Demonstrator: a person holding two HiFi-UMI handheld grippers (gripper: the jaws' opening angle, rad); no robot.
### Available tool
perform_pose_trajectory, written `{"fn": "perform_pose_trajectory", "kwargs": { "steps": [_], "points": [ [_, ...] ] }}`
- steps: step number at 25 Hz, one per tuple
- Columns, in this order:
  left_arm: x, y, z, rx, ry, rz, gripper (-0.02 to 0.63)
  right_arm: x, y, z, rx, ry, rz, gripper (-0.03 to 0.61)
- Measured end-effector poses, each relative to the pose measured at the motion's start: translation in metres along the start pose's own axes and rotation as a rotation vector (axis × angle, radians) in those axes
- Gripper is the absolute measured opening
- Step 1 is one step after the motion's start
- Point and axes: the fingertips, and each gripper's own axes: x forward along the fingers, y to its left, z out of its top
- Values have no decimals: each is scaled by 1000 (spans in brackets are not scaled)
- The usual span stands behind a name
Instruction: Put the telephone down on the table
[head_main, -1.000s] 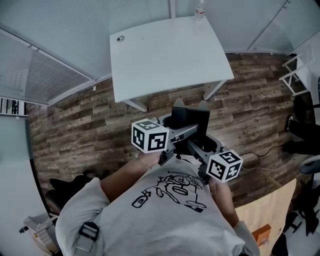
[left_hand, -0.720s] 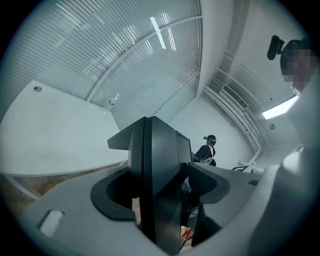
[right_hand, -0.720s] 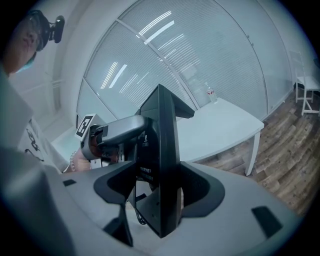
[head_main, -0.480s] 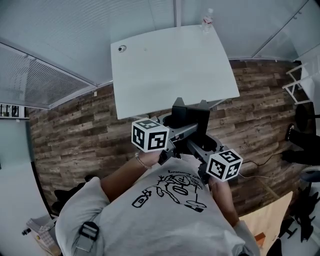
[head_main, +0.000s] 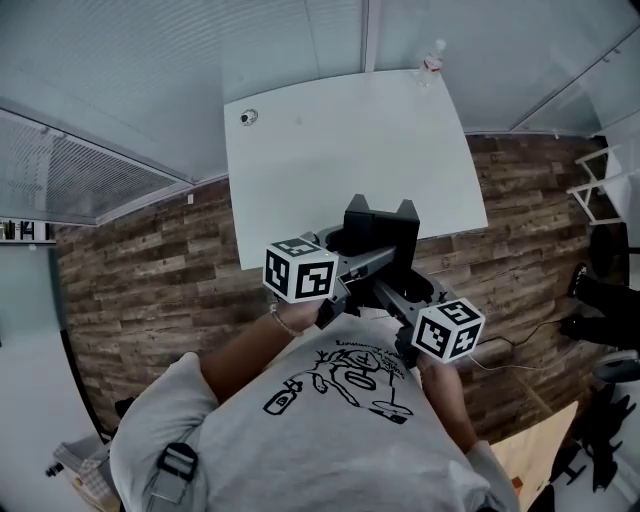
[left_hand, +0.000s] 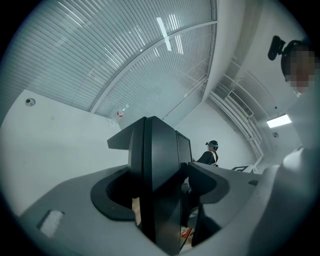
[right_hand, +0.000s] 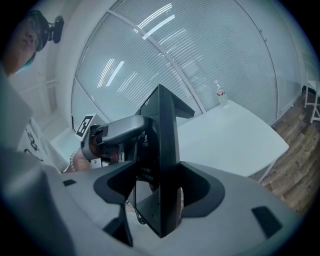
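A black desk telephone (head_main: 380, 236) hangs in the air in front of the person's chest, held between both grippers. My left gripper (head_main: 340, 262) is shut on its left edge, and the black body (left_hand: 155, 175) fills the gap between the jaws. My right gripper (head_main: 398, 290) is shut on the right edge, where the phone (right_hand: 161, 160) stands upright and edge-on. The white table (head_main: 340, 150) lies just beyond the phone, which overlaps its near edge in the head view.
A clear plastic bottle (head_main: 431, 60) stands at the table's far right corner, also visible as a bottle (right_hand: 221, 95) in the right gripper view. A small round cable port (head_main: 248, 117) sits near the far left corner. Dark wood-plank floor (head_main: 150, 270) surrounds the table; glass walls with blinds stand behind.
The table has come closer and lower in the head view as the person stepped forward. Both grippers keep the same hold on the phone.
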Motion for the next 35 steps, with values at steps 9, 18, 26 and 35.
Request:
{"fn": "perform_pose_trajectory", "kwargs": {
  "steps": [9,18,26,35],
  "points": [
    [14,22,23,5,25,-17,325,22,-15,22,17,-15,-21,259],
    [41,8,28,1,27,-15,325,2,-36,34,19,-6,-19,259],
    [60,3,20,-16,25,-7,325,-11,-53,31,23,13,-20,259],
    [72,20,7,-39,41,0,325,-3,-69,19,42,29,-18,259]
  ]
}}
